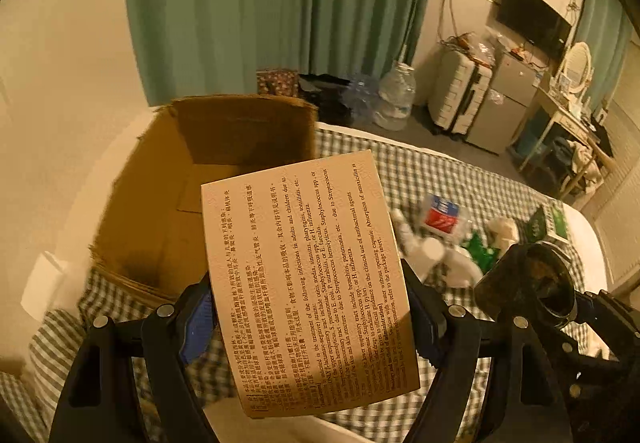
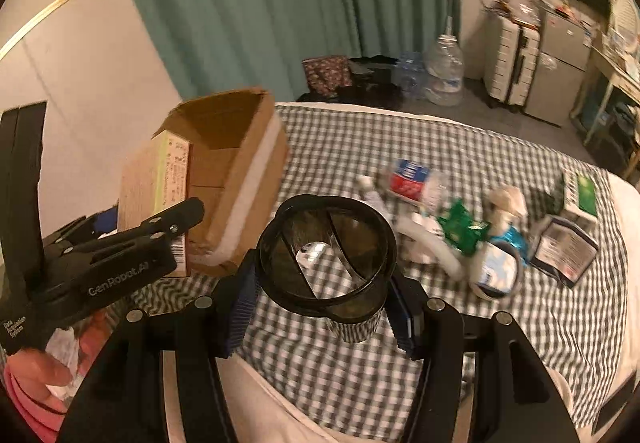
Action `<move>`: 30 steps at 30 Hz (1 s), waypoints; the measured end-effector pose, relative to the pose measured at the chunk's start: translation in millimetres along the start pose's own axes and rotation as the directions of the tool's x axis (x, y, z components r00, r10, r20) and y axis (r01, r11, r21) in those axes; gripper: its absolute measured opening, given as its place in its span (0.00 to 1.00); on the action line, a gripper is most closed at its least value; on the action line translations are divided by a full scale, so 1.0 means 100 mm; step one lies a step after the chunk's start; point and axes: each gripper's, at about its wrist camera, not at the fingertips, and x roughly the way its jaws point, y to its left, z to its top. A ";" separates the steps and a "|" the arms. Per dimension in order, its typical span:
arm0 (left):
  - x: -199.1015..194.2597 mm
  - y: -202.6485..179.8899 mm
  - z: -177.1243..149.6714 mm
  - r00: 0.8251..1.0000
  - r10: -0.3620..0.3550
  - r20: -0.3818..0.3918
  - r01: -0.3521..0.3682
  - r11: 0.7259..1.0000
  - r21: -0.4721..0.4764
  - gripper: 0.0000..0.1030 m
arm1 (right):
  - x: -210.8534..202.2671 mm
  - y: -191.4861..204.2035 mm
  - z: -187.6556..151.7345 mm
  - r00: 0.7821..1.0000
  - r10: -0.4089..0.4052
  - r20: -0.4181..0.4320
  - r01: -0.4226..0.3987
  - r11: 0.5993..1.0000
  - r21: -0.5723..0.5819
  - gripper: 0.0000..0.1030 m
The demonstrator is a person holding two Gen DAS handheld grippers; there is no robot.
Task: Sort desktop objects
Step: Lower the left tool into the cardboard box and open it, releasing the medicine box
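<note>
Left gripper [image 1: 310, 317]: black two-finger claw with blue pads, clamped across the sides of a flat tan cardboard medicine carton [image 1: 308, 275] printed in Chinese and English. The carton is held above the checked cloth, its top edge reaching toward 12 o'clock, just in front of an open brown corrugated cardboard box [image 1: 168, 199].

Right gripper [image 2: 320, 303]: black claw with blue ribbed pads, clamped on a round black mesh pen-holder cup [image 2: 326, 251], mouth toward the camera, held over the green-and-white checked bedcover [image 2: 460, 343]. In the left view the same cup sits at 3 o'clock.

Open brown box: at 10 o'clock of the right view, standing on the bedcover, no contents visible.

Remaining lot, on the bedcover at 2 o'clock of the right view, blurred: crumpled clear plastic bottle with red-and-blue label [image 2: 412, 179], green foil wrapper [image 2: 460, 229], white round tub [image 2: 496, 271], green-and-white carton [image 2: 580, 195], dark printed packet [image 2: 564, 247].
</note>
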 end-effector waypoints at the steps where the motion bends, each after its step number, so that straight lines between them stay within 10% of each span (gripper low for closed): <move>1: -0.02 0.07 0.00 1.000 0.006 0.001 -0.006 1.000 -0.004 0.79 | 0.03 0.07 0.03 1.000 0.009 -0.003 -0.009 1.000 -0.015 0.56; 25: 0.44 1.18 0.15 0.990 0.093 -0.101 -0.105 0.987 -0.118 0.79 | 0.96 1.00 0.60 0.985 0.152 -0.083 -0.161 0.982 -0.103 0.56; 30: 0.45 1.16 0.17 0.989 0.116 -0.094 -0.126 0.986 -0.108 1.00 | 1.06 1.03 0.63 0.982 0.159 -0.098 -0.169 0.980 -0.102 0.56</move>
